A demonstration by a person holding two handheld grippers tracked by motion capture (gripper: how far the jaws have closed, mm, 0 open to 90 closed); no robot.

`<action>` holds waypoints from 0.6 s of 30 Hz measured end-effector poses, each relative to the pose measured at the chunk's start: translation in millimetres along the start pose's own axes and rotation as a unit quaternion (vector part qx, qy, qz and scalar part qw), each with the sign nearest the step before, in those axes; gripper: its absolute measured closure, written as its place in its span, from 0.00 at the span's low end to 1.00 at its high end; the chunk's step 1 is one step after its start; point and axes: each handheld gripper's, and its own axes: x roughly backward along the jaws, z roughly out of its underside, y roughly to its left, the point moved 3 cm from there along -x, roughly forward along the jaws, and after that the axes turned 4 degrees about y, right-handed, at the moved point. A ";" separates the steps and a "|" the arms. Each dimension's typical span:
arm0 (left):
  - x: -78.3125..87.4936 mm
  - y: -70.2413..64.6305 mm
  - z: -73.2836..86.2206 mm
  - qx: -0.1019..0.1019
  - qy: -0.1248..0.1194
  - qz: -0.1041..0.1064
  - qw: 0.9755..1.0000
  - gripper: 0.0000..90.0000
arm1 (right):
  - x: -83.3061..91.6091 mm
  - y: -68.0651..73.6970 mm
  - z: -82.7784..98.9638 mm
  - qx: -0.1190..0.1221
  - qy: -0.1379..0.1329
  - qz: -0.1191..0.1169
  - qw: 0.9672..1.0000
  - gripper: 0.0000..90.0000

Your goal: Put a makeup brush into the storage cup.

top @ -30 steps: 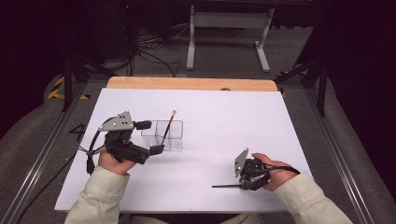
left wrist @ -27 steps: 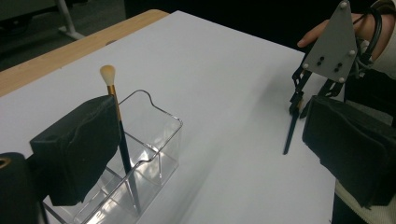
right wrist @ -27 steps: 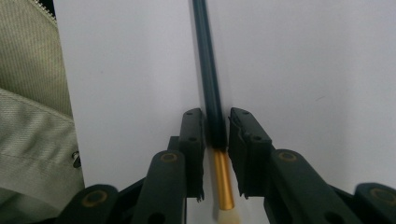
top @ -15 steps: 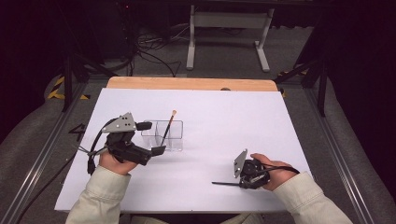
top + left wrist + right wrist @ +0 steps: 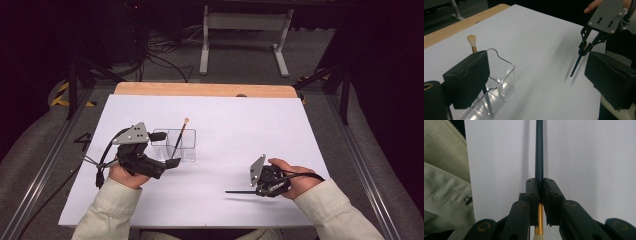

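- Near the left edge of the white table (image 5: 225, 115), a clear plastic organiser (image 5: 175, 145) stood with its open top up, divided into compartments.
- One brush (image 5: 179, 141) leaned inside the organiser, dark handle down, pale bristle tip (image 5: 471, 40) and gold ferrule rising above the rim; which compartment held it could not be told.
- No brand, label or writing could be read on the organiser, either brush or either tool.
- The left gripper (image 5: 160, 150) sat at the organiser's left end with its jaws wide: in the left gripper view one black pad (image 5: 467, 77) stood against the organiser's near wall and the other pad (image 5: 611, 77) hung well apart over bare table, pressing on nothing.
- Toward the table's near right corner, the right gripper (image 5: 260, 187) was clamped on a second brush (image 5: 240, 191), its jaws having just finished closing on it.
- The right gripper view showed the pads (image 5: 532, 195) pinching the dark handle (image 5: 539, 150) just above the gold ferrule (image 5: 539, 218), with the pale bristles at the bottom edge of that view, behind the jaws.
- That held brush pointed its thin handle end leftward, and a faint shadow lay just beneath it on the table; whether it touched the surface could not be told.
- A light sleeve (image 5: 107, 210) covered the left forearm at the near edge.
- Bare wood (image 5: 205, 89) showed along the table's far edge.
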 end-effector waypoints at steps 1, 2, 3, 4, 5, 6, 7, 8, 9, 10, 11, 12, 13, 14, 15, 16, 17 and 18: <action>-1.0 -0.9 0.0 0.001 0.000 0.003 1.000 0.09 | 2.3 -0.5 -1.9 0.003 0.000 0.002 1.000 0.92; -1.8 -1.8 -0.1 0.001 0.000 0.007 1.000 0.10 | 4.5 -0.4 -3.7 0.004 0.000 0.002 1.000 0.92; -2.1 -2.0 -0.3 -0.001 0.000 0.009 1.000 0.10 | 7.5 -0.6 -6.2 0.007 -0.005 0.005 1.000 0.92; -2.1 -2.0 -0.3 -0.001 0.000 0.009 1.000 0.11 | 7.5 -0.6 -6.2 0.007 -0.005 0.005 1.000 0.92; -2.6 -2.7 -0.3 -0.002 -0.001 0.010 1.000 0.11 | 9.6 -0.5 -7.8 0.006 -0.006 0.008 1.000 0.92; -2.8 -3.0 -0.3 -0.004 0.000 0.011 1.000 0.11 | 12.0 -1.2 -9.6 0.010 -0.007 0.010 1.000 0.92; -3.2 -3.5 -0.3 -0.004 0.000 0.012 1.000 0.11 | 14.2 -1.7 -11.0 0.012 -0.007 0.012 1.000 0.92; -4.0 -3.9 -0.2 -0.007 0.001 0.012 1.000 0.11 | 15.6 -1.8 -12.2 0.013 -0.008 0.012 1.000 0.92; -4.9 -4.5 -0.1 -0.011 0.005 0.010 1.000 0.11 | 18.4 -2.2 -14.0 0.012 -0.011 0.015 1.000 0.92; -6.1 -5.7 0.0 -0.012 0.007 0.010 1.000 0.12 | 21.1 -2.8 -16.1 0.016 -0.013 0.016 1.000 0.92; -6.9 -6.1 -0.2 -0.016 0.008 0.009 1.000 0.12 | 23.1 -3.1 -17.9 0.017 -0.013 0.019 1.000 0.92; -7.8 -7.0 -0.3 -0.019 0.011 0.009 1.000 0.13 | 24.7 -3.5 -19.3 0.019 -0.014 0.020 1.000 0.92; -9.0 -8.3 -0.4 -0.019 0.012 0.010 1.000 0.13 | 27.0 -3.3 -20.9 0.017 -0.014 0.020 1.000 0.92; -10.5 -9.5 -0.6 -0.020 0.014 0.011 1.000 0.13 | 28.8 -4.1 -22.8 0.020 -0.018 0.021 0.999 0.92; -11.6 -10.1 -0.7 -0.023 0.014 0.012 1.000 0.13 | 31.6 -4.7 -25.1 0.022 -0.018 0.020 0.999 0.92; -12.3 -10.8 -0.6 -0.023 0.015 0.013 1.000 0.13 | 32.8 -5.3 -26.8 0.025 -0.020 0.020 0.999 0.92; -13.3 -11.4 -0.5 -0.024 0.015 0.014 1.000 0.13 | 34.0 -5.6 -28.5 0.026 -0.022 0.022 0.999 0.92; -13.8 -11.6 -0.4 -0.024 0.016 0.015 0.999 0.14 | 35.6 -5.7 -30.6 0.028 -0.022 0.019 0.999 0.92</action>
